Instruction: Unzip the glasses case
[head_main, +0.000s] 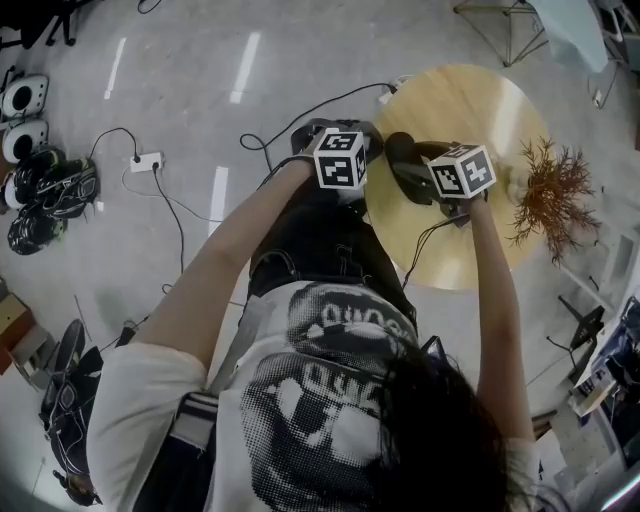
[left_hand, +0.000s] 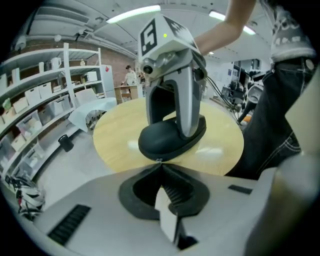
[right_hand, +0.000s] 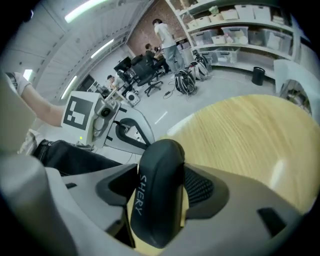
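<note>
A black zipped glasses case (left_hand: 167, 140) rests on the round wooden table (left_hand: 115, 135) near its edge. My right gripper (right_hand: 159, 200) is shut on the case (right_hand: 152, 195), which fills the gap between its jaws. In the left gripper view its grey fingers (left_hand: 190, 102) straddle the case from above. My left gripper (left_hand: 160, 166) is shut, its tips pinching the small metal zipper pull (left_hand: 159, 160) at the case's near end. In the head view both marker cubes sit close together over the case (head_main: 405, 165) at the table's (head_main: 470, 100) left edge.
A dried brown branch (head_main: 550, 195) lies on the table's right side. Shelves with white boxes (left_hand: 30, 100) stand beyond the table. A power strip and cables (head_main: 145, 160) and shoes (head_main: 50, 190) lie on the floor. People sit at desks (right_hand: 150, 65) in the distance.
</note>
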